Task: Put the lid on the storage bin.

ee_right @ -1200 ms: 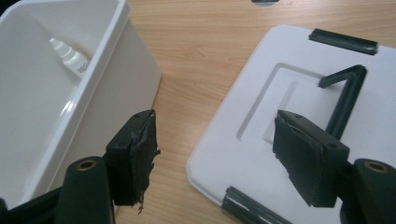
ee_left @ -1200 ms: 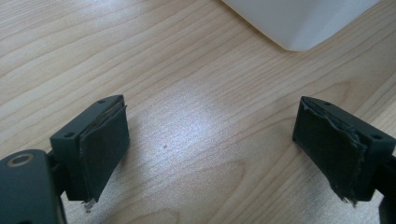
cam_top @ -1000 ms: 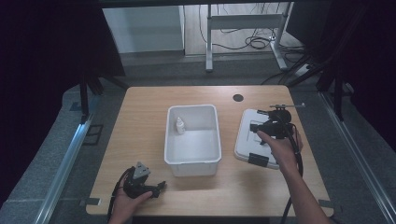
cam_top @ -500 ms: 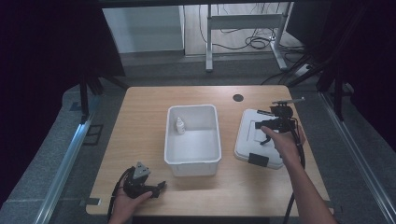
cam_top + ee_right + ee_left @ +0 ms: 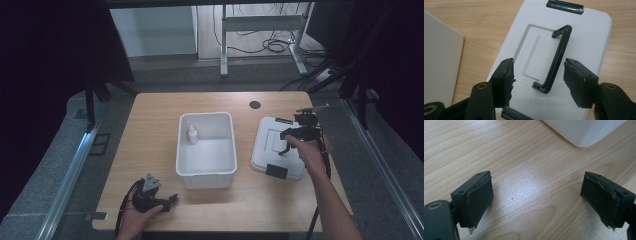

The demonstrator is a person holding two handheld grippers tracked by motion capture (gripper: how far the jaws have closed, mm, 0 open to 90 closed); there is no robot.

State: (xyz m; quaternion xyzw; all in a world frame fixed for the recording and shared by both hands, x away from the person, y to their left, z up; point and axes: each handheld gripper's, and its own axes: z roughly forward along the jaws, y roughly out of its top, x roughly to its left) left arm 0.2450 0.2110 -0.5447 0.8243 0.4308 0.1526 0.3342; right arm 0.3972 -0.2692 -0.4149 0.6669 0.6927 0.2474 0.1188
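Right of the white bin [image 5: 206, 172] lay the lid [image 5: 586, 37]; my right gripper [image 5: 537, 81] hung spread astride its raised black handle [image 5: 556, 62], so I figured centre, then squeeze. Left gripper [image 5: 537, 197] sat released near the bin's corner

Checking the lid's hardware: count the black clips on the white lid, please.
2: one clip on the lid's near edge, one clip on its far edge.

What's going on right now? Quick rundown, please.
Right claw open, straddling the raised black handle of the white lid. Left claw open, idle over bare table. Bin holds a small bottle. Nothing in the way.
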